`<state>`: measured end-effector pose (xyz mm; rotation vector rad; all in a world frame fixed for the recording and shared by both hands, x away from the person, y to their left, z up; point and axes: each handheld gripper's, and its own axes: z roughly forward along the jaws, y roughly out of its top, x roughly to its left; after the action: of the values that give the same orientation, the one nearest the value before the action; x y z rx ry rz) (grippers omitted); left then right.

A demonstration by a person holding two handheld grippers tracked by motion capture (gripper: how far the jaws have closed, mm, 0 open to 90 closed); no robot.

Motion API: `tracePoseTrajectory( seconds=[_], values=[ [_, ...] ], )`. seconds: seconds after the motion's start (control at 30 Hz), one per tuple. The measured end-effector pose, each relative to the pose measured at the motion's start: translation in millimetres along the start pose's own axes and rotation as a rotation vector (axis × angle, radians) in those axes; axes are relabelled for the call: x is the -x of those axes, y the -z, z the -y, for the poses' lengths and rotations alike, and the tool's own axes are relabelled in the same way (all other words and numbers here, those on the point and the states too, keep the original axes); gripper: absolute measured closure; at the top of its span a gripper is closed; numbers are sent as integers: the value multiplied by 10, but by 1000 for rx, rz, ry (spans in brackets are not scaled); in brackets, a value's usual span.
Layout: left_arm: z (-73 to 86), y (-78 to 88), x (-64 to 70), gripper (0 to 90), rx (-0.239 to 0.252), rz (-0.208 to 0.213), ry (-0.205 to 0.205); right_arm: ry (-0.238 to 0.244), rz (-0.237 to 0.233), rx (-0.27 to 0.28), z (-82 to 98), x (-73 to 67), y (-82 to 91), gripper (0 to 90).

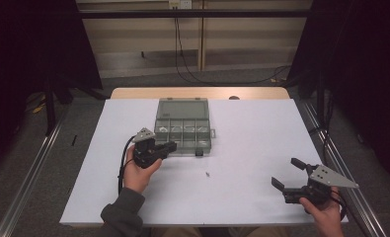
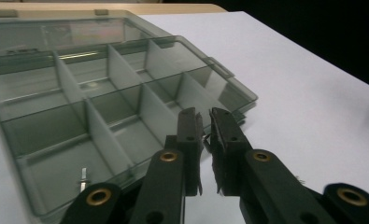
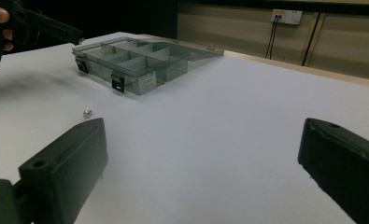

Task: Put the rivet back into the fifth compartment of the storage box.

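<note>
From above, the left gripper hovers at the open organizer box on the white table. Its own view shows jaws nearly pressed together over the front compartments, one holding a screw. Right gripper spread wide, a loose screw ahead.

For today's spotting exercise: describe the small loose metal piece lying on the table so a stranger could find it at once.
Start at the white table and find the smoky transparent plastic compartment box with its lid open. Nearer the person from its front right corner lies a tiny silvery metal screw, alone on bare tabletop, outside the box, between the two claws.
</note>
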<state>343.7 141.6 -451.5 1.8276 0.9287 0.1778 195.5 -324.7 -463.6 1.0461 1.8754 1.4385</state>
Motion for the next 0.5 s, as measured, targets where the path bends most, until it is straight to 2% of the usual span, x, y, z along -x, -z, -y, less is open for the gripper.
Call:
tracePoseTrajectory(
  seconds=[0.3,0.5],
  values=[
    [5,33,-107,826,20,-35,14,-2,1,0,0,-1,2,13],
    [8,45,-167,826,27,-74,11,0,1,-2,2,-1,2,13]
  ],
)
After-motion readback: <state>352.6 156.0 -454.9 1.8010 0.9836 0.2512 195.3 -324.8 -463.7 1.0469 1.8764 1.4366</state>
